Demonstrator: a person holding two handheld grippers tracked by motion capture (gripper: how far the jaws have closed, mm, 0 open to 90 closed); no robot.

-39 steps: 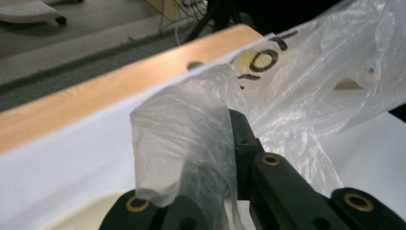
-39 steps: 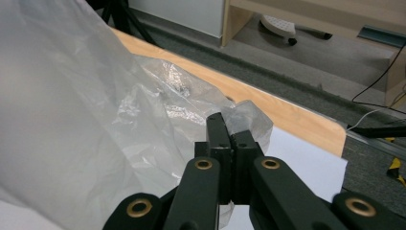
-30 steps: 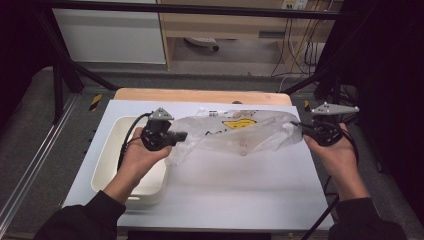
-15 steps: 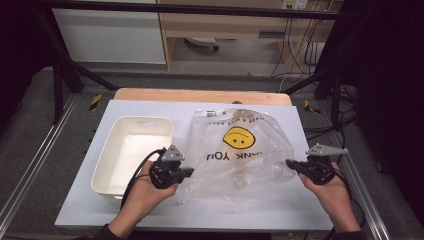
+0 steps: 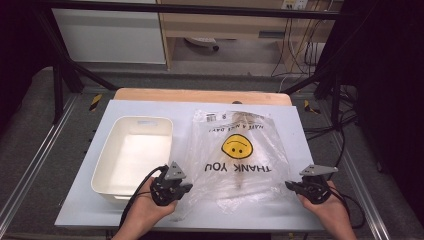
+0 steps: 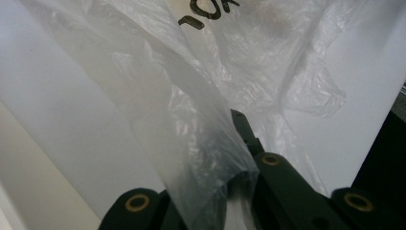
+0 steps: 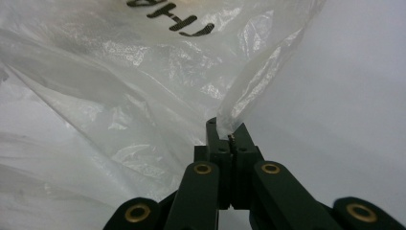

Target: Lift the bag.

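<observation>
Smiley-face plastic bag [image 5: 237, 155] lies spread flat on the white table [image 5: 300, 135], right of the white bin [image 5: 132, 155]. Your left gripper [image 5: 186, 187] pinches its near-left corner; your right gripper [image 5: 290, 185] clamps the near-right edge.

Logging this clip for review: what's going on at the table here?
A person holds a gripper in each hand and handles a clear plastic bag printed with a yellow smiley face and THANK YOU. The left gripper and the right gripper are each shut on a near corner of the bag, which lies spread over the white tabletop. A white rectangular plastic bin sits to the bag's left; nothing shows inside it.
</observation>
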